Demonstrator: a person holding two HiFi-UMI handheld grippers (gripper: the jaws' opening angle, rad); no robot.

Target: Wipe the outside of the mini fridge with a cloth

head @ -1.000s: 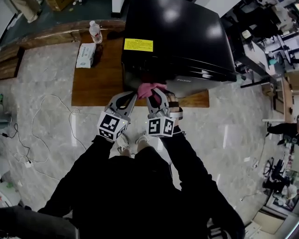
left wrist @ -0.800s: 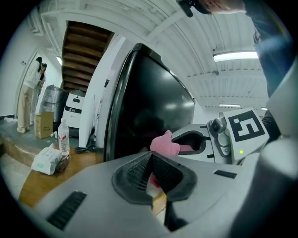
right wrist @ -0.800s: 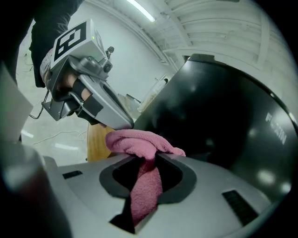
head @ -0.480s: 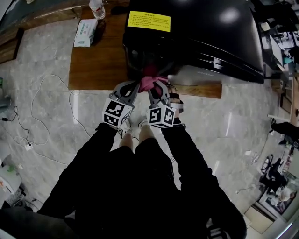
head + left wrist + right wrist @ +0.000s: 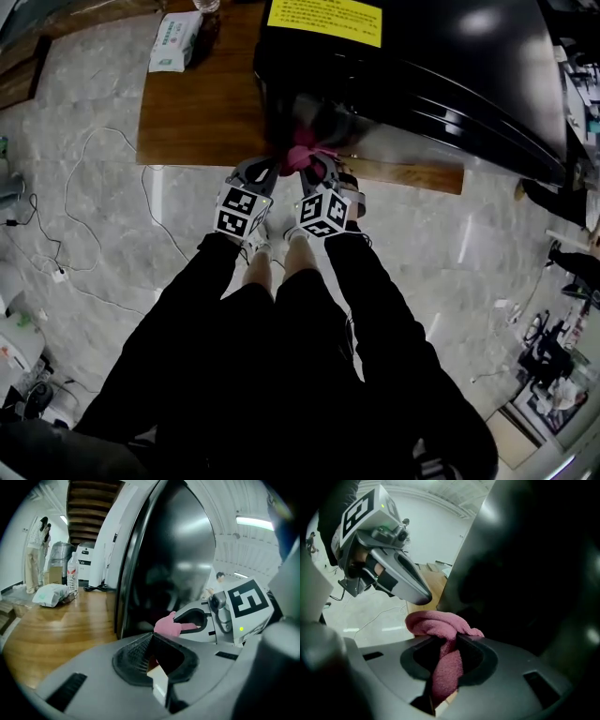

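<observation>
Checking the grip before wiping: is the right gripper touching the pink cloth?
Touching. In the right gripper view, the right gripper has its jaws shut on the pink cloth, which passes down between them.

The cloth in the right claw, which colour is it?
Pink cloth; clearest in right gripper view.

Pink cloth [image 5: 302,157], glossy black mini fridge [image 5: 422,56]

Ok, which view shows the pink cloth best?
Right gripper view: the cloth sits large, clamped in the right gripper. Head view shows a small pink bunch; left gripper view, just a tip.
</observation>
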